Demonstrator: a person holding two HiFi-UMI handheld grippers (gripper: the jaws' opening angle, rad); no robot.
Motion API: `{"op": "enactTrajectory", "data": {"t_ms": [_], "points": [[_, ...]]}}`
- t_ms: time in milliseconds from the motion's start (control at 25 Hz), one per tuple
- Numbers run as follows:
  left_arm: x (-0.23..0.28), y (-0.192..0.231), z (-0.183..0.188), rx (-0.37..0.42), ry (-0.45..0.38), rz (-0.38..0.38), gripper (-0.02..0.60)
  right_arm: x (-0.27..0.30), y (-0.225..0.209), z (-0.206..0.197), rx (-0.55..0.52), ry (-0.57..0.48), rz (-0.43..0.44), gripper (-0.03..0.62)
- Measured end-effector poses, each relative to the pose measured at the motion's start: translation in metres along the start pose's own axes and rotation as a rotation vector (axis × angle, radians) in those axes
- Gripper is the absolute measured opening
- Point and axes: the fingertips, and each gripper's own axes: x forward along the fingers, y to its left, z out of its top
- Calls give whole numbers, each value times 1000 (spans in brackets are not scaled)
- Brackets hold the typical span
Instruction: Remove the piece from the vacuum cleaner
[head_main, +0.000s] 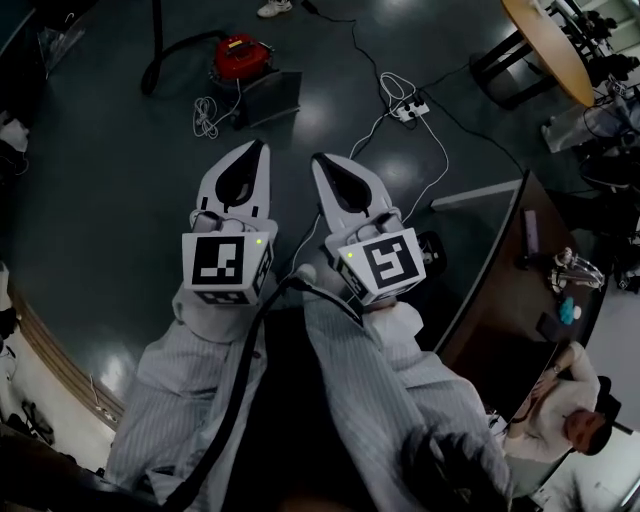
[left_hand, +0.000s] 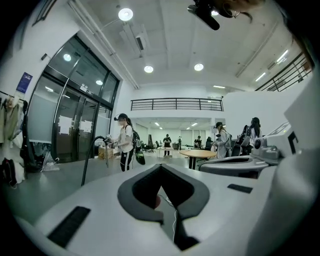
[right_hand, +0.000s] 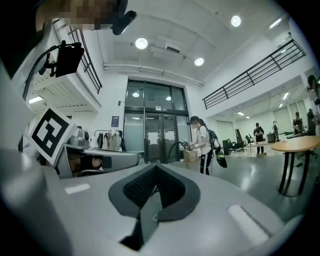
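Observation:
The red vacuum cleaner (head_main: 238, 55) sits on the dark floor far ahead, and its black hose (head_main: 170, 52) curves away to the left. A grey flat piece (head_main: 272, 96) lies against its right side. My left gripper (head_main: 262, 147) and right gripper (head_main: 321, 159) are held side by side above my legs, pointing toward the vacuum and well short of it. Both are shut with nothing between the jaws. In the left gripper view a speck of the red vacuum (left_hand: 158, 201) shows through the gap behind the closed jaws (left_hand: 161, 166). The right gripper (right_hand: 156, 165) looks out level across the hall.
White cables (head_main: 205, 115) and a power strip (head_main: 411, 110) lie on the floor near the vacuum. A dark desk (head_main: 500, 262) stands at my right, with a person (head_main: 560, 405) beside it. A round wooden table (head_main: 548, 42) is far right. Another person (left_hand: 124, 142) stands by the glass doors.

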Motion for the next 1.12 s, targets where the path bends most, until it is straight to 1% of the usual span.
{"op": "enactTrajectory", "data": {"t_ms": [160, 280, 400, 520, 600, 680, 760, 840, 920, 1000, 1120], "points": [[24, 11, -25, 4, 57, 39, 5, 19, -24, -20, 18, 50, 34, 2], [49, 31, -46, -24, 105, 77, 5, 45, -49, -35, 47, 78, 46, 2], [79, 69, -66, -43, 135, 101, 5, 86, -68, -55, 63, 108, 51, 2], [111, 110, -77, -42, 132, 105, 5, 136, -83, -73, 49, 127, 47, 2], [136, 136, -82, -45, 124, 100, 5, 170, -94, -81, 38, 130, 33, 2], [165, 165, -84, -32, 125, 79, 5, 207, -104, -88, 27, 141, 10, 2], [199, 192, -84, -4, 134, 42, 5, 246, -116, -95, 26, 153, -6, 2], [233, 213, -84, 4, 150, 3, 5, 285, -131, -101, 34, 173, -10, 2], [270, 235, -88, -4, 174, -14, 5, 322, -149, -109, 41, 199, -14, 2], [309, 256, -97, -7, 206, -15, 5, 361, -169, -118, 47, 231, -6, 2], [360, 280, -123, -16, 269, -10, 5, 409, -203, -141, 41, 286, 29, 2]]}}
